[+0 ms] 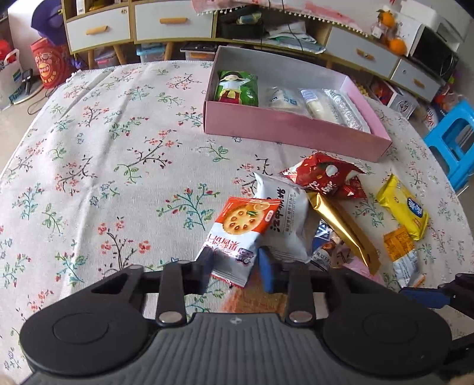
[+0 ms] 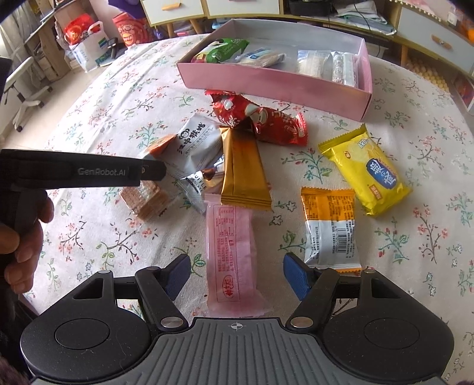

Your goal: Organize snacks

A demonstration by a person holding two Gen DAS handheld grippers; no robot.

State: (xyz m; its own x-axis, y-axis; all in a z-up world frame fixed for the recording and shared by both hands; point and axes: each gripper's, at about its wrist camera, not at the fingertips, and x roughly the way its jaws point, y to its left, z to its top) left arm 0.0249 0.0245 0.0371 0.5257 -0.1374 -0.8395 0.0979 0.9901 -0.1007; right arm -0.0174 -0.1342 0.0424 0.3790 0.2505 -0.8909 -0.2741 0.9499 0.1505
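My left gripper (image 1: 237,272) is shut on the lower end of an orange-and-white cracker packet (image 1: 241,228), which tilts up off the floral tablecloth. Behind it lie a white-grey packet (image 1: 284,219), a gold bar (image 1: 343,231), red packets (image 1: 323,174) and a yellow packet (image 1: 406,207). My right gripper (image 2: 237,277) stands open astride a pink packet (image 2: 231,251); its pads are clear of the wrapper. An orange-and-white sachet (image 2: 330,225) lies just right of it. The pink box (image 1: 281,124) at the back holds a green packet (image 1: 237,88) and several pale wrapped snacks.
A hand (image 2: 20,242) holds the left gripper's handle at the left of the right wrist view. The table edge curves close on the right, with a blue stool (image 1: 456,142) beyond it. Drawer cabinets (image 1: 174,23) and clutter line the back wall.
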